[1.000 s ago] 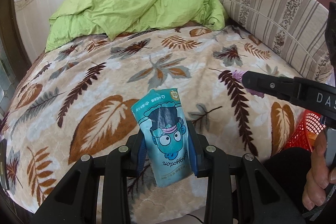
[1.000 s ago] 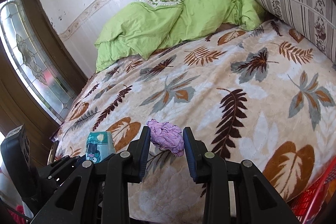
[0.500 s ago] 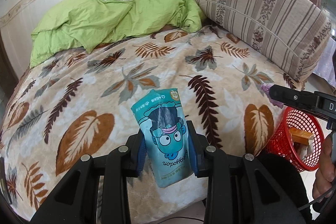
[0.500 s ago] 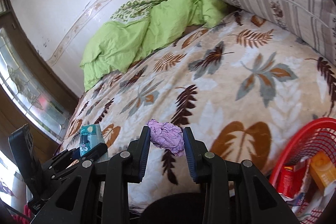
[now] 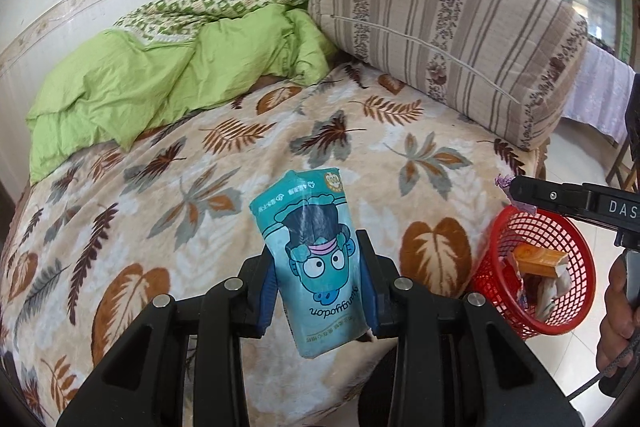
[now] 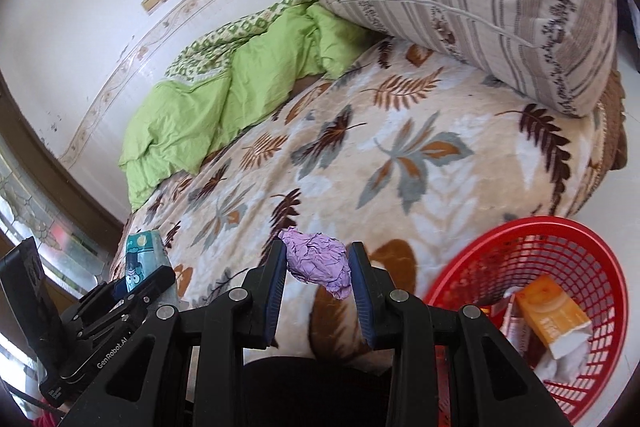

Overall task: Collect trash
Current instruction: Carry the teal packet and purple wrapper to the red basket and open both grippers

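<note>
My left gripper (image 5: 318,283) is shut on a teal tissue pack (image 5: 314,259) printed with a cartoon face, held up over the near edge of the bed. My right gripper (image 6: 318,267) is shut on a crumpled purple paper wad (image 6: 318,261), close to the left of the red mesh basket (image 6: 560,239). In the left wrist view the right gripper's finger (image 5: 536,193) reaches in from the right, above the red basket (image 5: 500,267), with a scrap of purple showing at its tip. In the right wrist view the left gripper (image 6: 140,279) with the teal pack (image 6: 140,255) shows at lower left.
The basket stands on the floor beside the bed and holds an orange box (image 6: 548,315) and white wrappers. A leaf-patterned blanket (image 5: 240,163) covers the bed, with a green duvet (image 5: 168,83) at the back and a big striped cushion (image 5: 448,39) at the right. A hand (image 5: 618,315) grips the right tool.
Both grippers have swung to the right along the bed's edge with their loads; the red basket has come further into both views. Both grips are unchanged.
</note>
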`<state>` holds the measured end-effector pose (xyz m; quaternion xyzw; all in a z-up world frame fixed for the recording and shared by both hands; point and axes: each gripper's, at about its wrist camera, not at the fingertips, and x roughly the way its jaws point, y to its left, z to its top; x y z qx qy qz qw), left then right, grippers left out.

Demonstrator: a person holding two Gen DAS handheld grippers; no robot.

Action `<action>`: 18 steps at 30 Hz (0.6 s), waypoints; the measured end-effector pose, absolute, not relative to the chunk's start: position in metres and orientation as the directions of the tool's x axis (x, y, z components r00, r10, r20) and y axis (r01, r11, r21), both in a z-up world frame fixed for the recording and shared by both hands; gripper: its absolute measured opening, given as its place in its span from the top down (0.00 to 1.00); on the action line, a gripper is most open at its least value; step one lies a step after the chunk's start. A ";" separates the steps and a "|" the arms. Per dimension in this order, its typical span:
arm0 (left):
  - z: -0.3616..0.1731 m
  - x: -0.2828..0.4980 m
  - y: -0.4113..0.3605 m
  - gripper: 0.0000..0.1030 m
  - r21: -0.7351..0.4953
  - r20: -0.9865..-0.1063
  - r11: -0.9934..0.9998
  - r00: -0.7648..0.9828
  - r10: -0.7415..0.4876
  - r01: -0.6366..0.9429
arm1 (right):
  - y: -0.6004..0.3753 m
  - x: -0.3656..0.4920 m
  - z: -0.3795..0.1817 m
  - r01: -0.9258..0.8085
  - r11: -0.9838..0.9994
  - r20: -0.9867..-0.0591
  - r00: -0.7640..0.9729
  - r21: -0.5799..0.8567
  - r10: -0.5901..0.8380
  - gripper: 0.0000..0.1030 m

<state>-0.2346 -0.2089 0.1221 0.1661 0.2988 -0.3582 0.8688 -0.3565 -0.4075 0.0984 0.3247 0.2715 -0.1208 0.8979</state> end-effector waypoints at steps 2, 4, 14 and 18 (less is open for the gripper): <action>0.122 -0.238 -0.215 0.67 0.079 -0.638 0.675 0.558 -0.532 0.734 | -0.413 -0.365 0.099 0.410 0.751 -0.568 0.821 0.518 -0.056 0.67; 0.123 -0.243 -0.220 0.67 0.081 -0.637 0.662 0.550 -0.540 0.745 | -0.416 -0.371 0.101 0.421 0.746 -0.568 0.820 0.516 -0.070 0.67; 0.125 -0.262 -0.246 0.67 0.105 -0.639 0.599 0.516 -0.571 0.794 | -0.432 -0.402 0.105 0.472 0.716 -0.571 0.812 0.514 -0.125 0.67; 0.127 -0.269 -0.257 0.67 0.105 -0.639 0.571 0.495 -0.588 0.814 | -0.440 -0.418 0.105 0.496 0.699 -0.575 0.805 0.515 -0.148 0.67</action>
